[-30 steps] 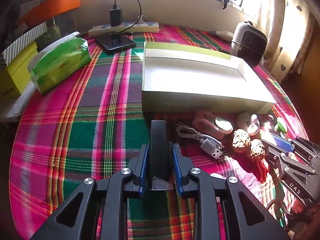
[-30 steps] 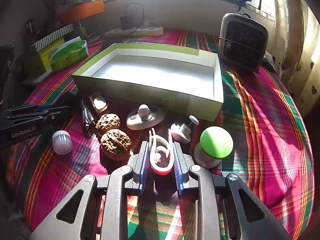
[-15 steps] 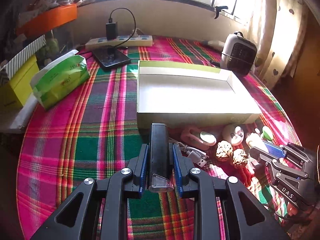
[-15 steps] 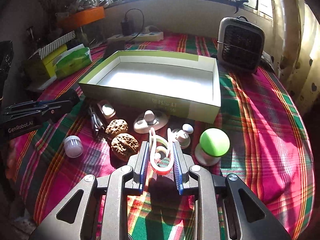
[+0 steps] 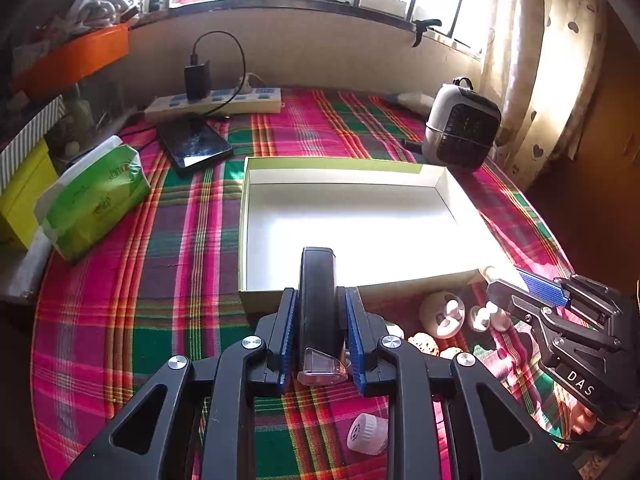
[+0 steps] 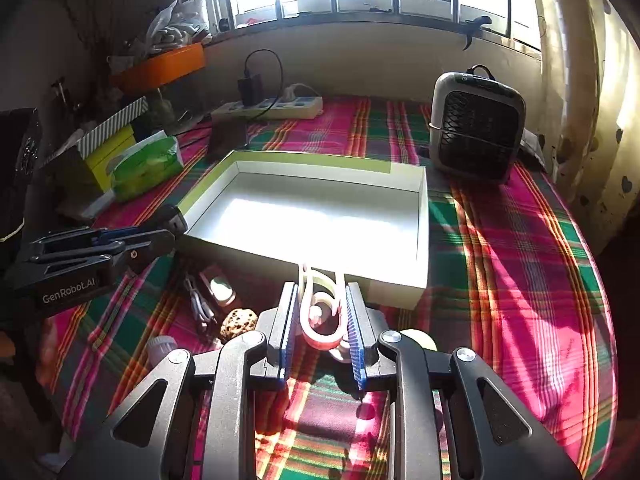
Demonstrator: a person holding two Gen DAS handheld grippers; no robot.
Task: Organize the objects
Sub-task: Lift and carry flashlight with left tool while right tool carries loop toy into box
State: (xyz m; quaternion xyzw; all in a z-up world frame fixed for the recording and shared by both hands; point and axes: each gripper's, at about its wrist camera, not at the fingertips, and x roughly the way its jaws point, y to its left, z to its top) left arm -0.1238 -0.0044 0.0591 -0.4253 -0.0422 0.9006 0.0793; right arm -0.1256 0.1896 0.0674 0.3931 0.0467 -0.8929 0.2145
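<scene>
Two grippers were each carrying one item toward the shallow white cardboard box with olive-green outer walls (image 5: 360, 216), which sat empty on the pink-and-green plaid tablecloth (image 5: 192, 240). On the left, the left gripper (image 5: 320, 312) had its blue pads clamped on a slim black rectangular device with a clear end cap (image 5: 318, 304), held off the cloth with its far end over the box's near wall. To the right, the right gripper (image 6: 318, 312) was closed tight on a looped pink-and-white plastic clip (image 6: 322, 312), raised just short of the near wall.

The step in hand appeared to be the carry. The next move would call for bringing each item forward over the wall, lowering it onto the box floor, and only then parting the jaws.

Compared with a second earlier, both grippers had risen, so the box interior showed more fully. The brown walnuts (image 5: 426, 344), white round pieces (image 5: 442, 312) and small white ribbed cap (image 5: 368, 432) remained on the cloth, now lower in view.
</scene>
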